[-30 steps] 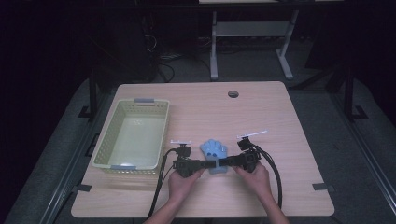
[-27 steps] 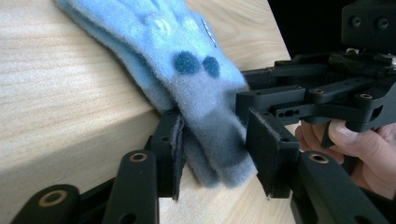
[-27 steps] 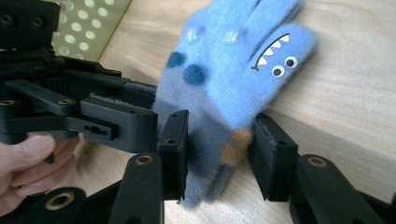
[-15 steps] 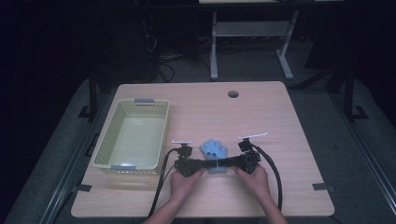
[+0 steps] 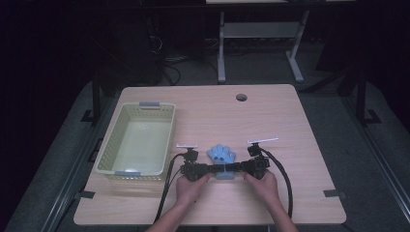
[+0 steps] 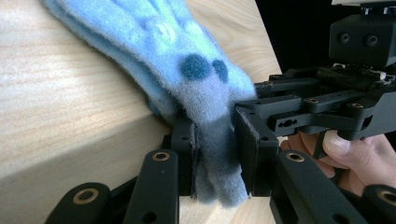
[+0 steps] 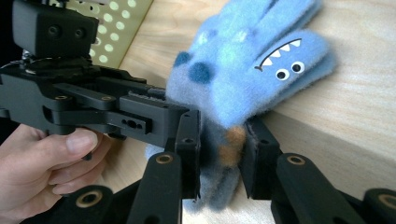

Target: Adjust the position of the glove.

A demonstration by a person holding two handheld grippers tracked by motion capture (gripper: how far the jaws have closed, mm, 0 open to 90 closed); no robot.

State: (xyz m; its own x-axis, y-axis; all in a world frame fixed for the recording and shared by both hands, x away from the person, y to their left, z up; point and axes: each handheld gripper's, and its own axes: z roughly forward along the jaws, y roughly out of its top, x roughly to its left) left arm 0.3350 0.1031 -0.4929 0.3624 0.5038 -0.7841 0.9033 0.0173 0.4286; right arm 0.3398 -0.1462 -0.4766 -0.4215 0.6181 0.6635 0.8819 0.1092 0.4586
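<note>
Across the middle of the high view a pale wooden worktop (image 5: 290, 125) is lying under the camera, with a small round hole (image 5: 241, 97) near its far edge. On its left part a pale green perforated basket (image 5: 137, 140) is sitting, nothing visible inside it. Near the front edge, just right of the basket, a person's two hands are coming in from below, each gripping a black tool with a cable trailing back. The left gripper (image 5: 211, 168) and the right gripper (image 5: 235, 167) are pointing toward each other, meeting at a small blue plush glove (image 5: 222, 155) that is lying on the wood between them, its stubby fingers spreading toward the far side.

Along the left gripper view, the jaws are clamping the glove's grey-blue cuff (image 6: 215, 140), with dark blue spots (image 6: 196, 66) showing on the fabric above; the other tool is pressing in from the right. Along the right gripper view, the jaws are likewise pinching the cuff, where an orange patch (image 7: 230, 144) is showing, and a toothy grin with two eyes (image 7: 288, 71) is facing up on one finger.
</note>
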